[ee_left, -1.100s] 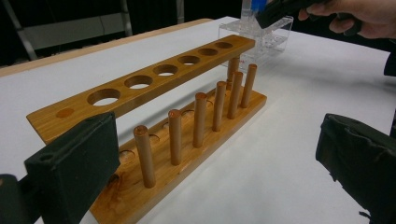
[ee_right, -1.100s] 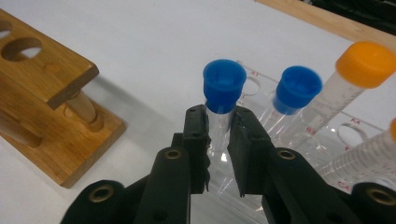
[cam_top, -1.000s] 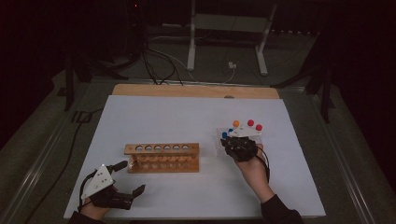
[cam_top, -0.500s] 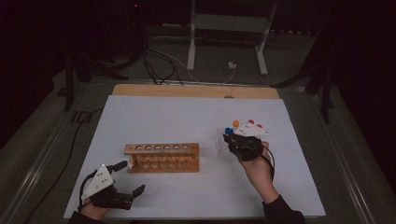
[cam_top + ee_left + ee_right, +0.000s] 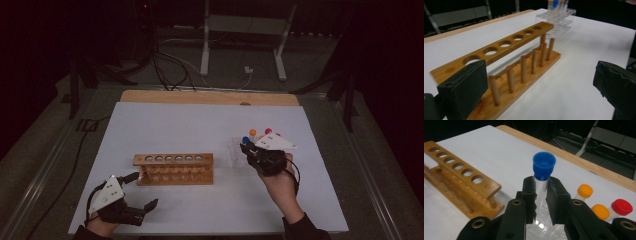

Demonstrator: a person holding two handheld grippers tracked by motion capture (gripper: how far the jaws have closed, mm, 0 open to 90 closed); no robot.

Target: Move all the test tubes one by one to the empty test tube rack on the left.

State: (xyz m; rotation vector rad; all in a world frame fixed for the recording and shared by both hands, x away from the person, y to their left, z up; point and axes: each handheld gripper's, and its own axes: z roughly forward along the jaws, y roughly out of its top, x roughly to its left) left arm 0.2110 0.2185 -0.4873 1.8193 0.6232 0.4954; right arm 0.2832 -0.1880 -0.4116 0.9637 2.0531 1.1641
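Item: clear tube with blue cap, lifted at the clear rack, right of centre.

Left gripper [image 5: 141,192] is sitting lower left, jaws gaping wide and gripping nothing, beside the wooden rack [image 5: 173,168], six holes vacant. Right gripper [image 5: 541,192] is pinching the blue-capped tube [image 5: 543,173] just below its cap; the tube's lower end is lost behind the jaws. Clear rack [image 5: 562,21] is holding orange- and red-capped tubes, partly cut off. No legible writing.

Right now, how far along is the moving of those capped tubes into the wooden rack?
Nothing is done: all six holes of the wooden rack are empty. In hand: the right gripper clamps a blue-capped tube. Left: orange- and red-capped tubes wait in the clear rack.
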